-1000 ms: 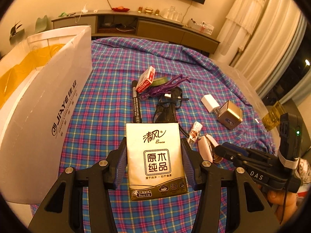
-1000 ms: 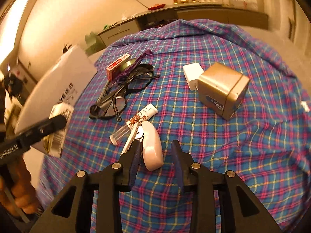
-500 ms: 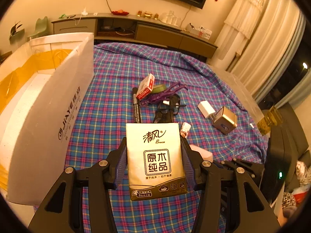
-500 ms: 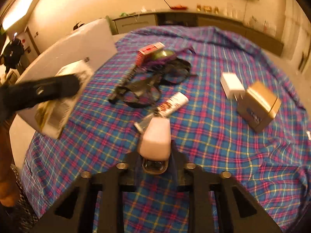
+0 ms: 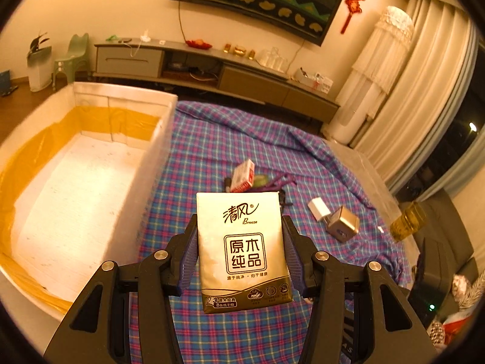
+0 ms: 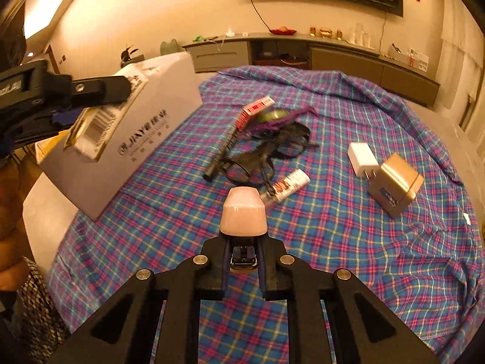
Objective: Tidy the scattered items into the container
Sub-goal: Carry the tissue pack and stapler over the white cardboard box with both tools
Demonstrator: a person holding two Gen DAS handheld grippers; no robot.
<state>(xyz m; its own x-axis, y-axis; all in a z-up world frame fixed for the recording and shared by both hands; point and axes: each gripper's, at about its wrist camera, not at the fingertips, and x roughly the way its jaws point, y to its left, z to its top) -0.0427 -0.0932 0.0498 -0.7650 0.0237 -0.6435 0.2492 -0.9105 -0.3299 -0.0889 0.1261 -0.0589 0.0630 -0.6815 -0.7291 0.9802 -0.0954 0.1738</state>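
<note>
My left gripper (image 5: 239,227) is shut on a gold tissue pack (image 5: 242,251), held upright in the air just right of the white box (image 5: 160,139), whose yellow-lined inside shows bare. In the right wrist view the same pack (image 6: 100,121) hangs beside the box (image 6: 145,127). The right gripper (image 6: 242,257) is shut on a pink stapler (image 6: 244,212), lifted off the plaid cloth (image 6: 333,242). On the cloth lie a red-white packet (image 6: 256,109), a green tape roll (image 6: 272,115), a black cable tangle (image 6: 266,151), a pen (image 6: 222,148), a small tube (image 6: 289,183), a white charger (image 6: 362,159) and a gold cube (image 6: 395,183).
A low cabinet (image 5: 242,72) runs along the far wall, with curtains (image 5: 424,106) at the right. A yellow bottle (image 5: 407,221) stands past the cloth's right edge. A person's hand (image 6: 12,212) holds the left gripper at the left of the right wrist view.
The right gripper closed on the pink stapler and lifted it off the cloth. The left gripper rose with the tissue pack, and the box's inside has come into view.
</note>
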